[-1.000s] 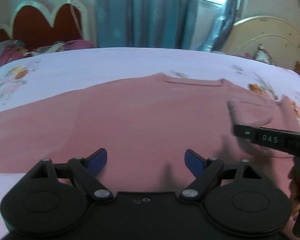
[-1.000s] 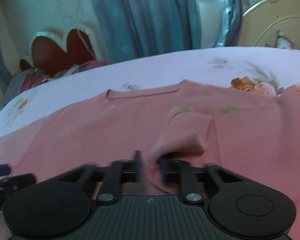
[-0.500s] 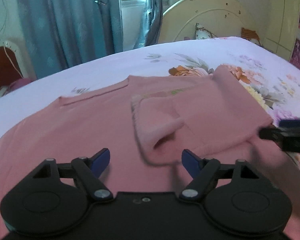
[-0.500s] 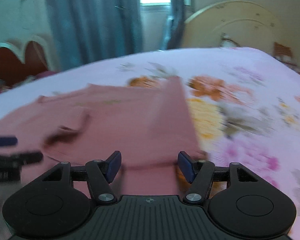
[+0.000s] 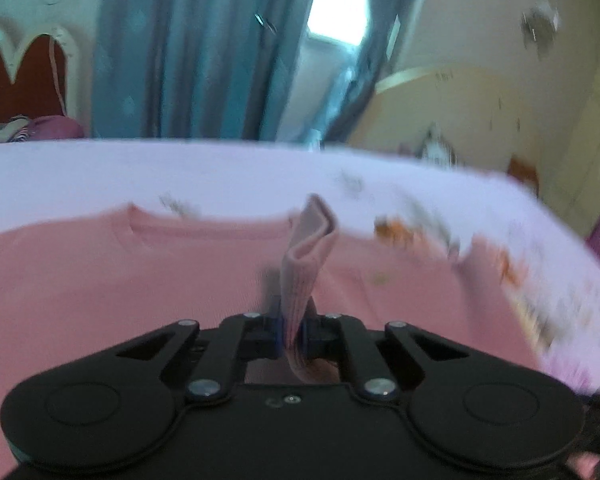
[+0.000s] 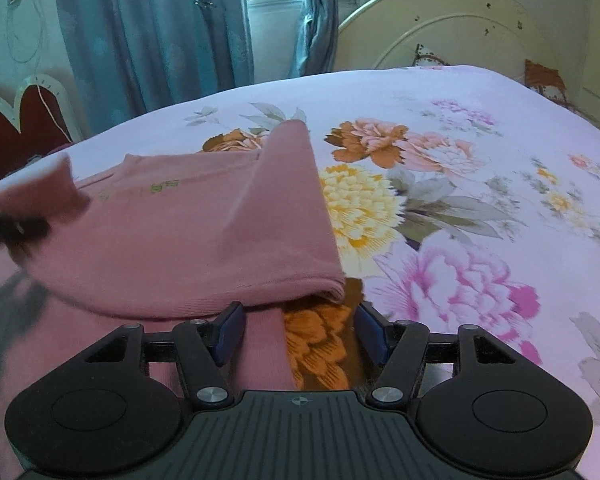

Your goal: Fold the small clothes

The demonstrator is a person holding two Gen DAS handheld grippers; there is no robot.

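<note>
Sweater (image 5: 120,280) cuff (image 5: 306,256) sits clenched in left tool (image 5: 290,338); right tool (image 6: 296,330), released, should pinch the hem (image 6: 220,296) squarely before lifting together.

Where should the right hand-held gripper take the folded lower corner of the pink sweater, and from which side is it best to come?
Probably the ribbed hem corner of the pink sweater, approached from the near edge: it lies doubled on the bed sheet just ahead of the right hand-held gripper, whose jaws stand open.
</note>
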